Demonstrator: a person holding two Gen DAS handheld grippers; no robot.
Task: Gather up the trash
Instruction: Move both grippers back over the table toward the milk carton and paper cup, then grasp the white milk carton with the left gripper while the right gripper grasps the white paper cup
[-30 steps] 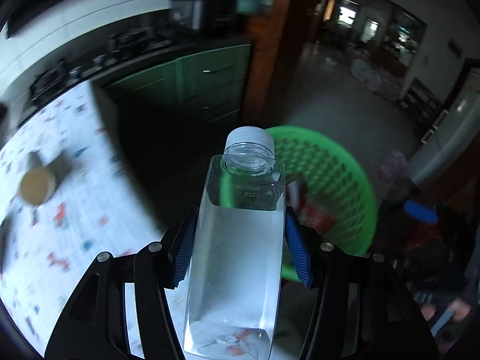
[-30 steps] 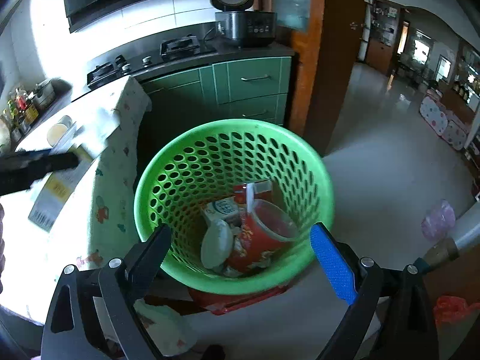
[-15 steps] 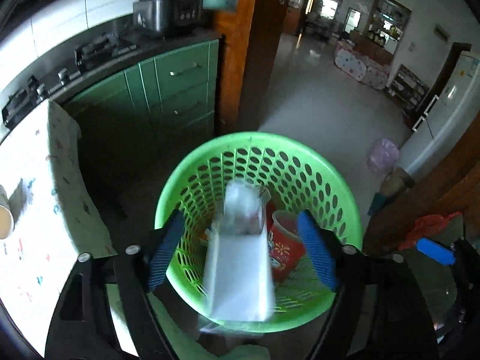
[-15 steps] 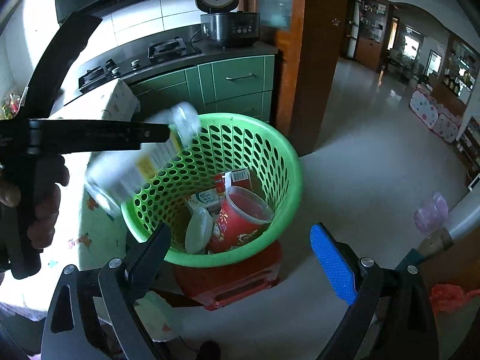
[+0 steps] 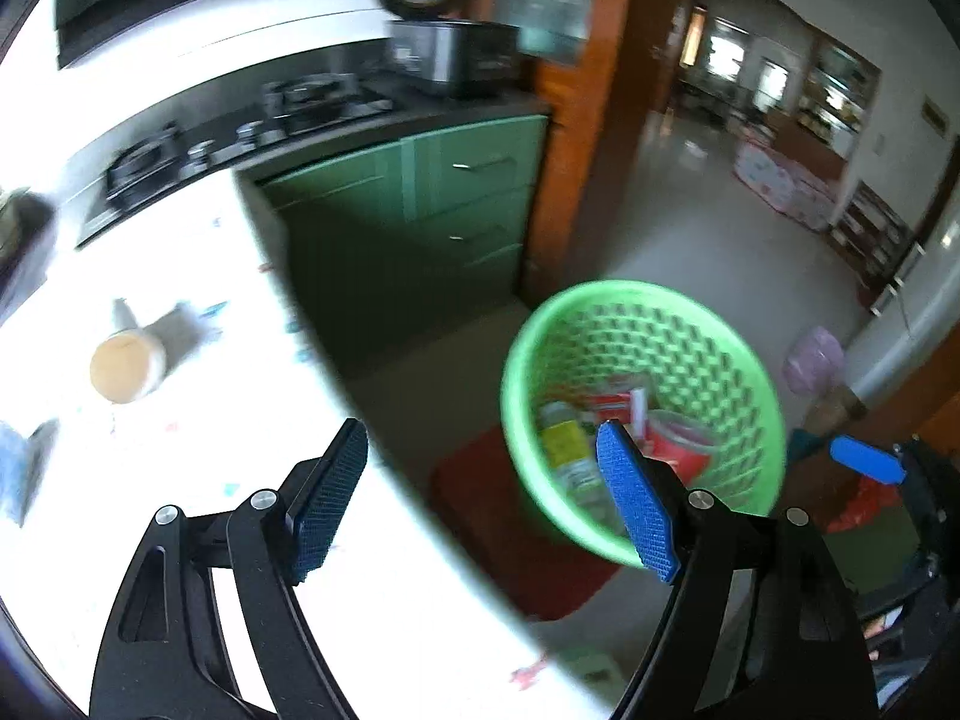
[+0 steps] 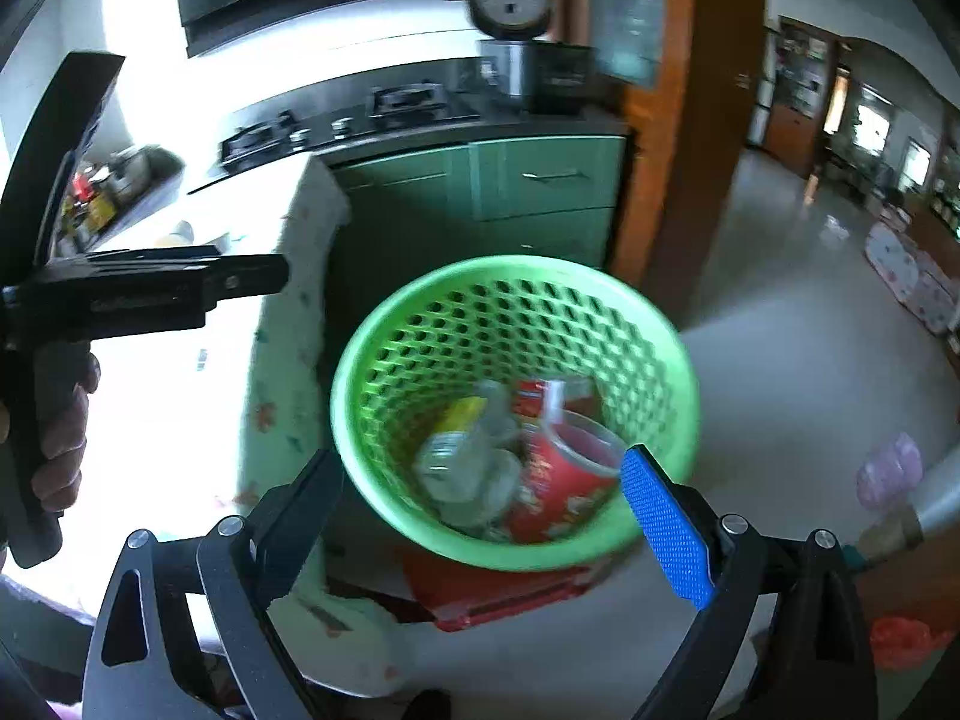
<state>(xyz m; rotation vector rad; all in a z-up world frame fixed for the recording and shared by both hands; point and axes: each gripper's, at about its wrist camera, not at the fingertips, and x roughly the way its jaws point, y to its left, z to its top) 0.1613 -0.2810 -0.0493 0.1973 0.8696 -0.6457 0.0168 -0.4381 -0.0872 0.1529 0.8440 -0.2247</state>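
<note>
— Kitchen floor, pale tile, green cabinets [image 6: 540,192] at twelve o'clock under a dark hob. And the trash?

— Lying in the green perforated basket [image 6: 420,324] on the floor: clear plastic bottle [image 6: 462,456] with yellow label at nine o'clock inside, red instant-noodle cup [image 6: 558,480] at three o'clock beside it.

— Grippers?

— Left gripper [image 5: 480,501] spread wide, nothing between the blue pads, over the edge of the white patterned tablecloth [image 5: 180,312]. Right gripper [image 6: 480,516] also apart, empty, aimed down at the basket.

— Anything left on the table?

— Tan-lidded jar [image 5: 123,363] at nine o'clock, blurred.
</note>
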